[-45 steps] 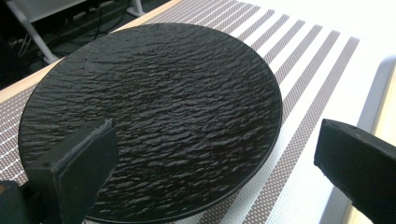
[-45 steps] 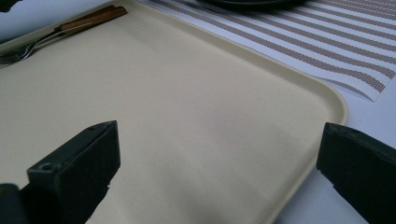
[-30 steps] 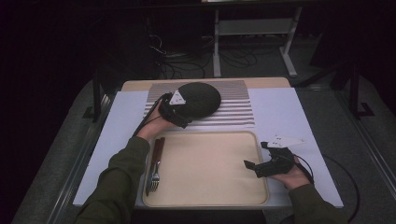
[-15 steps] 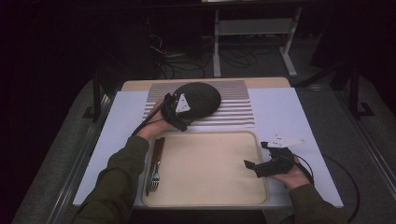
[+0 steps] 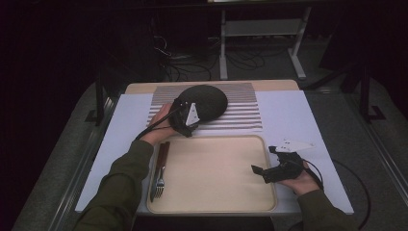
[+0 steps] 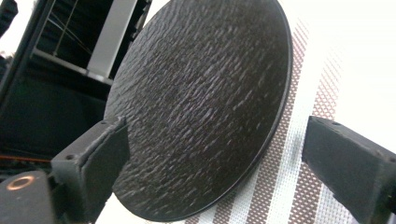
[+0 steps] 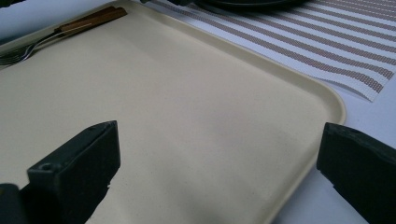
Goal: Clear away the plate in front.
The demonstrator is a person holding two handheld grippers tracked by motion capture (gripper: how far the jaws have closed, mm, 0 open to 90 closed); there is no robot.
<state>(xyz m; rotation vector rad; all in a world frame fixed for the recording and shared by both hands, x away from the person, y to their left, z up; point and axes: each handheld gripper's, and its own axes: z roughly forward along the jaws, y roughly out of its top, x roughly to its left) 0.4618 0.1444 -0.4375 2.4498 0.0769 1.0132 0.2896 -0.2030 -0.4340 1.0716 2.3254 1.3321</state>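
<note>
Two grippers, both with fingers apart. In the left gripper view we see the left gripper (image 6: 215, 158) with its fingers (image 6: 98, 163) spread wide around the near edge of a black textured plate (image 6: 201, 98), one finger at each side, nothing clamped; we cannot tell if either finger touches the rim. The plate lies on a striped placemat (image 6: 299, 154). In the high view we see the left gripper (image 5: 185, 118) at the plate's (image 5: 207, 101) near left edge, grey plate on top, cable trailing along the left hand (image 5: 161, 127).

In the right gripper view we see the right gripper (image 7: 219, 168) with fingers (image 7: 79, 163) open and empty above a beige tray (image 7: 187, 93), low and pointing across it. In the high view the right gripper (image 5: 269, 166) sits over the tray's (image 5: 211, 204) right edge, held by the right hand (image 5: 298, 180).

We see a fork (image 5: 159, 180) with a wooden handle lying along the tray's left edge, tines toward the person. Tray is just in front of the placemat (image 5: 240, 108); both lie on a white sheet (image 5: 293, 115) over the tabletop (image 5: 269, 85). Olive sleeves on both forearms.
</note>
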